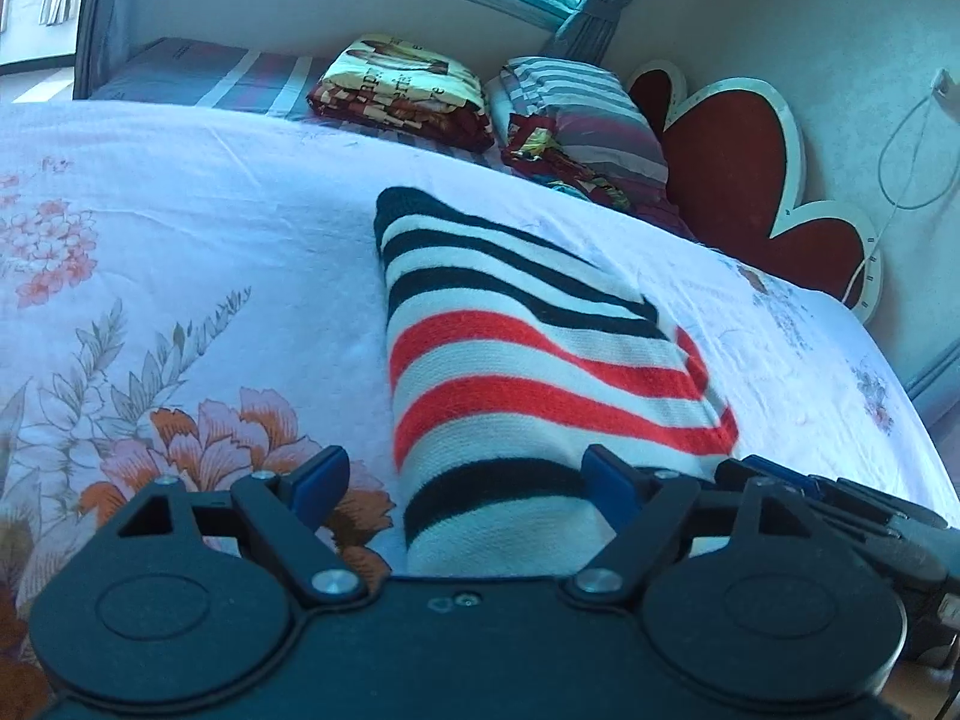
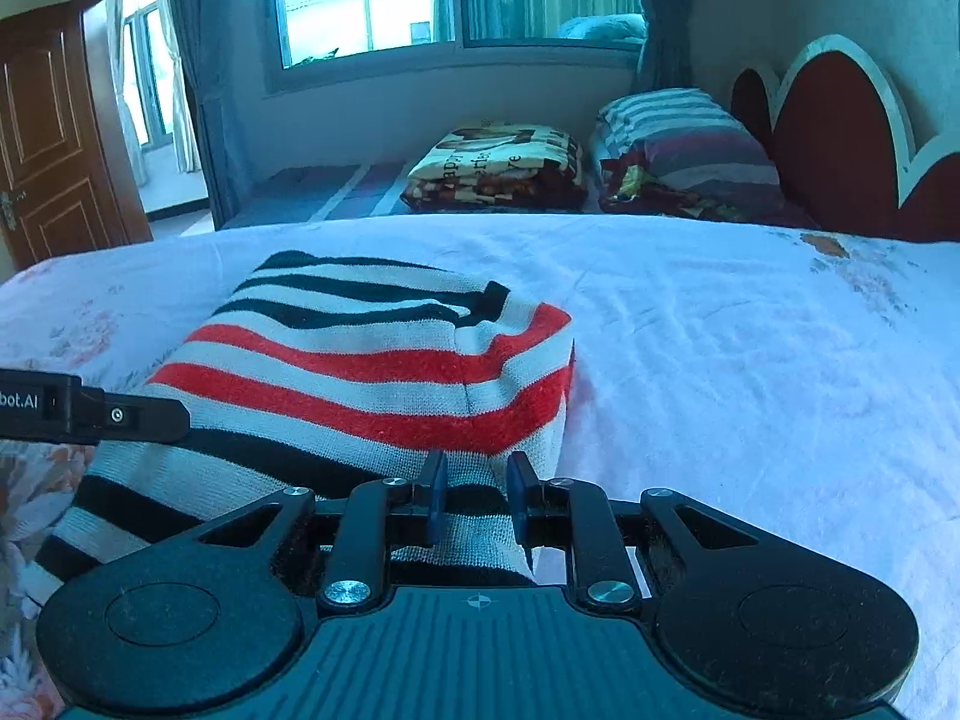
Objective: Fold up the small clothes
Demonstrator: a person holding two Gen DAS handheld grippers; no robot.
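One striped knit garment (image 1: 528, 360) lies folded on the floral bedsheet (image 1: 180, 228). Left gripper (image 1: 465, 480): jaws spread wide, holding nothing. Right gripper (image 2: 477, 504): jaws narrowed, pinching the garment's edge. Two folded blankets (image 2: 498, 171) sit behind; lettering illegible.

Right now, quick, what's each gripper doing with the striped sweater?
Left gripper: open wide, jaws on either side of the striped sweater, not pinching it.
Right gripper: closed on the sweater's near edge.

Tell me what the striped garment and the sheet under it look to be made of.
Striped garment: knitted, probably cotton or acrylic yarn; matte, with visible ribbed stitches and slightly fuzzy stripe edges. Bed sheet: thin woven fabric, likely cotton or a blend; smooth, flat printed flowers, fine creases.
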